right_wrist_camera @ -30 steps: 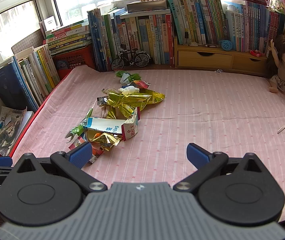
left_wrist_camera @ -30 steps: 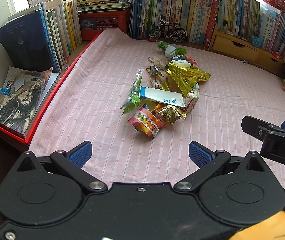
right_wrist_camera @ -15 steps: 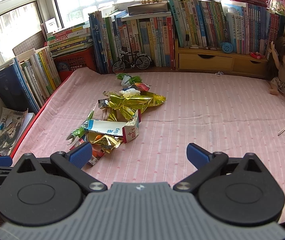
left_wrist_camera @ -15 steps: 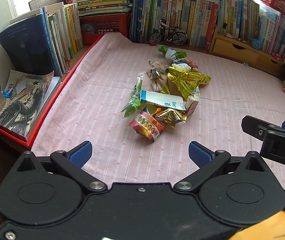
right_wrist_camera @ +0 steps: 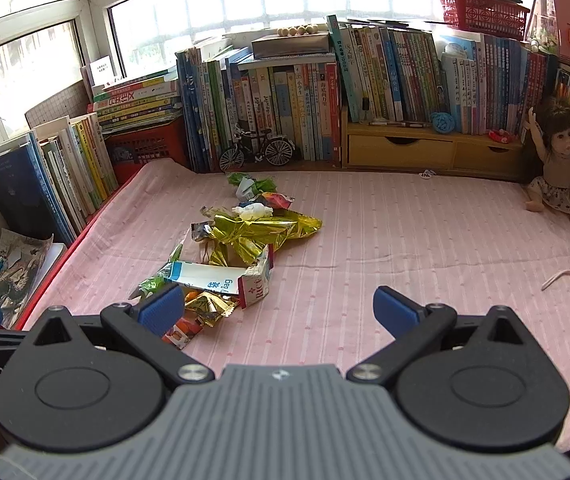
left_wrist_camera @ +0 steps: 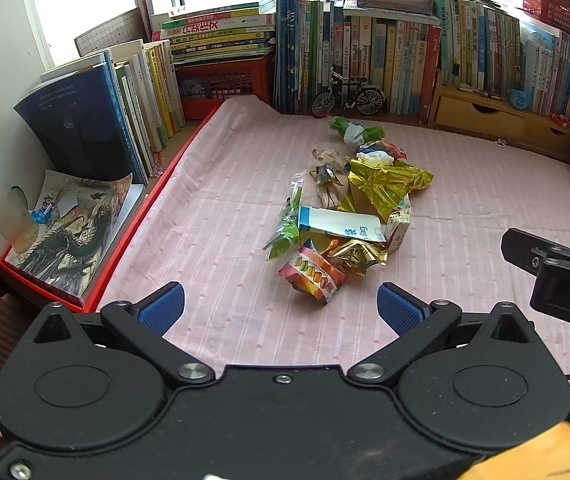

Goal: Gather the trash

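A loose heap of crumpled snack wrappers [left_wrist_camera: 349,208] lies near the middle of the pink striped cloth [left_wrist_camera: 213,184], running from the near edge toward the bookshelf. Closest to the tools is a small colourful packet printed with macarons [left_wrist_camera: 313,276], touching a crumpled gold foil wrapper [left_wrist_camera: 359,254]. Behind them rests a flattened white-and-blue carton [left_wrist_camera: 341,226], with a long green-and-clear plastic sleeve [left_wrist_camera: 287,220] along its left side and a large shiny yellow-gold foil bag [left_wrist_camera: 385,182] further back. A green wrapper [left_wrist_camera: 355,130] marks the far end, just short of a small model bicycle [left_wrist_camera: 349,94].

The left gripper [left_wrist_camera: 281,306] hovers low over the cloth, its blue-padded fingers [left_wrist_camera: 163,308] spread wide and empty, with the macaron packet just ahead between them. The right gripper [right_wrist_camera: 277,306] is likewise splayed and holds nothing; its left finger overlaps the near edge of the heap in its own view.

Nothing seems collected yet, and no bin or bag shows in either view. The sensible first pick is the macaron packet, since it lies nearest and on top of nothing. To do it well, lower the left tool so both pads straddle the puffed body, then close on a fold rather than a flat face; foil slips. Lift straight up so the touching gold wrapper is not dragged along, and keep the cloth from bunching.
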{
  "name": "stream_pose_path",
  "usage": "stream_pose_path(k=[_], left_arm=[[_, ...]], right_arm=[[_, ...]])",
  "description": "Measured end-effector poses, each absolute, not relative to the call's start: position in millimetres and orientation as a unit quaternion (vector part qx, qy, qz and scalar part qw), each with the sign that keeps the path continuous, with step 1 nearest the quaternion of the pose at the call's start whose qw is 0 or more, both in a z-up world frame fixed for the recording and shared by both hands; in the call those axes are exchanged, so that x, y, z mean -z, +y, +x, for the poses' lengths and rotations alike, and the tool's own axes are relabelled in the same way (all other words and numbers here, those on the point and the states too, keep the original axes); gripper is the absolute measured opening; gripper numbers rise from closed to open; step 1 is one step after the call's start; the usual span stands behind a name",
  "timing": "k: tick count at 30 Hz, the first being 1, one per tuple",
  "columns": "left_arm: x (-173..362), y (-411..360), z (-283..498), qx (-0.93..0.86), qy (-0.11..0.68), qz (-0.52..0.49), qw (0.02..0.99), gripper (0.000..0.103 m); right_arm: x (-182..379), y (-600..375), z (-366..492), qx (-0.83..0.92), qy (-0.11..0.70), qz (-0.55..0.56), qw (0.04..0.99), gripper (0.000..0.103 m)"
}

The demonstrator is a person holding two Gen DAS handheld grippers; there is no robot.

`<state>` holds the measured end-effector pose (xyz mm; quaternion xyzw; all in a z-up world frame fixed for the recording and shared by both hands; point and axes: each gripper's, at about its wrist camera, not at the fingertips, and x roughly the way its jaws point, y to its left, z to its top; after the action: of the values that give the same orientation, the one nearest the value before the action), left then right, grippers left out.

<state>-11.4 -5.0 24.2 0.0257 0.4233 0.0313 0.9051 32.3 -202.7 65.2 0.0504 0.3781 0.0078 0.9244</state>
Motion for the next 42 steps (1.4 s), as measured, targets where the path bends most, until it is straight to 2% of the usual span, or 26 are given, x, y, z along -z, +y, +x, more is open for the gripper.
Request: stream_pose_path(k=[10, 30, 38, 42], left_arm=[[-26, 2, -12, -0.029, 0.423, 0.014, 0.905, 0.097], [-20, 4, 7, -0.007, 0.439, -0.017, 0.898, 0.095], [-8, 10, 25, -0.013, 0.461, -0.036, 0.887, 0.092], [4, 10, 39, -0.022, 0.477, -0.046, 0.878, 0.089]], right_arm=[[-66, -206, 30, -0.021, 0.368, 0.07, 0.927, 0.103], [-58, -207, 49, -0.038, 0.38, 0.081, 0.921, 0.103], [-47, -210, 75, -0.053, 0.397, 0.073, 0.913, 0.096], [-36, -213, 95, -0.056, 0.412, 0.069, 0.907, 0.09]])
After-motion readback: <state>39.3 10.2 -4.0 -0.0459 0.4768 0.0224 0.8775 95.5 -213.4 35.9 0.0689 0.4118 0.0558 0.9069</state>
